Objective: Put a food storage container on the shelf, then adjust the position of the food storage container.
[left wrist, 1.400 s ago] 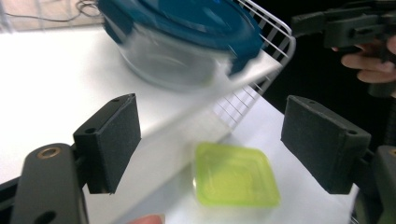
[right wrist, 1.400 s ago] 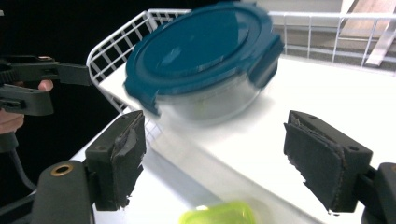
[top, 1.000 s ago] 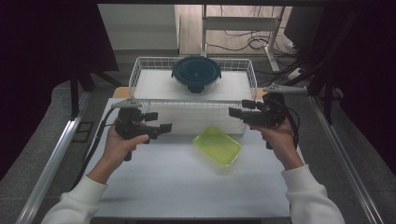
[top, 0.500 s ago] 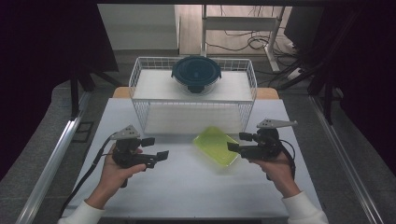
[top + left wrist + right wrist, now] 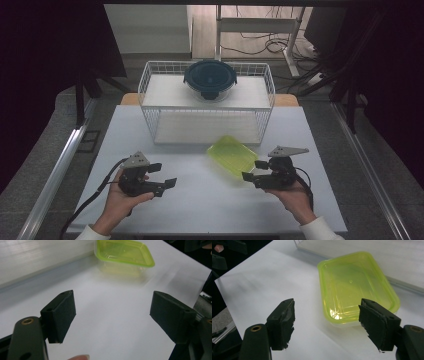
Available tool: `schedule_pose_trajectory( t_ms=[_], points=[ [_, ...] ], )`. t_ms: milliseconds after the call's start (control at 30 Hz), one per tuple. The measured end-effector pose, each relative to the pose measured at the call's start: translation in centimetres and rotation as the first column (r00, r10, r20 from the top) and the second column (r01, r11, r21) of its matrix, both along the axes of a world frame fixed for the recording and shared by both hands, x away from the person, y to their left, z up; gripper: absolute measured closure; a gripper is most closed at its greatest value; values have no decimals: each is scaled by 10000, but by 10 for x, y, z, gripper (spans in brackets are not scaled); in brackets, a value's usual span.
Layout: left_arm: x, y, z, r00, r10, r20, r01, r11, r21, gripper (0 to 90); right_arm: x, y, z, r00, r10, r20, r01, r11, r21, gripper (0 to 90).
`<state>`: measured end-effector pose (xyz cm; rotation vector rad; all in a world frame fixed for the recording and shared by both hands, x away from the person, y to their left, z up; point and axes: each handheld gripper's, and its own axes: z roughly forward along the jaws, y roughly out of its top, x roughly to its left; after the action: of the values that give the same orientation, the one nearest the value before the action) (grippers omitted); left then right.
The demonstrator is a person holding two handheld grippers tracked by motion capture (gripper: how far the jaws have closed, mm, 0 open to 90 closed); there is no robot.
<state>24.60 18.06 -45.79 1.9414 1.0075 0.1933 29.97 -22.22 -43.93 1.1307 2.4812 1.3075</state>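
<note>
A rectangular clear container with a yellow-green lid (image 5: 232, 155) lies on the white table (image 5: 210, 210), just in front of the wire rack. My left gripper (image 5: 164, 175) is held low over the table to the container's left, jaws open and empty, pointing right. In the left gripper view the container (image 5: 125, 252) sits far ahead of the open left gripper (image 5: 112, 312). My right gripper (image 5: 253, 170) is at the container's near right corner, open. In the right gripper view the container (image 5: 354, 282) lies just beyond the open right gripper (image 5: 327, 312), untouched.
A white wire rack (image 5: 150, 95) stands at the back of the table, with a round glass bowl with a dark blue lid (image 5: 210, 79) on its top shelf. Metal rails run along both table sides. Cables trail from both grippers towards the person.
Both hands have come down and back from the front of the rack to just above the table, either side of the green-lidded container. The container has not moved.
</note>
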Motion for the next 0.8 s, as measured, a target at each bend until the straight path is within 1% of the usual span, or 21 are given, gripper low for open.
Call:
schedule_pose_trajectory(
  t_ms=[133, 200, 333, 433, 500, 567, 633, 667, 800],
  points=[
    [1, -1, -2, 10000, 15, -23, -15, 10000, -2, 200, 1, 1, -1, 10000, -15, -27, 15, 10000, 22, 286],
    [1, -1, -3, 10000, 16, -7, -16, 10000, 45, 200, 1, 0, -1, 9999, -91, -43, 91, 10000, -5, 285],
    [2, -3, -6, 10000, -14, -58, 15, 9998, 191, 200, 3, -3, -2, 9998, -187, -105, 188, 9998, 94, 285],
    [1, -4, -6, 10000, -6, -3, 6, 9998, 218, 195, 3, -3, -2, 9998, -178, -102, 179, 9998, 86, 285],
    [1, -3, -6, 10000, 46, 48, -47, 9997, 228, 194, 3, -3, -1, 9998, -177, -81, 178, 9998, 60, 285],
    [0, -3, -6, 9999, 103, 105, -106, 9994, 324, 191, 5, -4, -1, 9998, -175, -108, 176, 9998, 49, 286],
    [-1, -3, -6, 9998, 137, 144, -143, 9990, 425, 189, 7, -4, -1, 9996, -130, -252, 130, 9999, 22, 298],
    [-1, -2, -6, 9998, 140, 163, -148, 9987, 484, 188, 8, -4, -2, 9997, -79, -215, 79, 10000, 18, 303],
    [-1, -1, -7, 9998, 160, 135, -167, 9987, 487, 188, 12, -1, -2, 9996, -11, -266, 7, 9999, -167, 324]
  ],
)
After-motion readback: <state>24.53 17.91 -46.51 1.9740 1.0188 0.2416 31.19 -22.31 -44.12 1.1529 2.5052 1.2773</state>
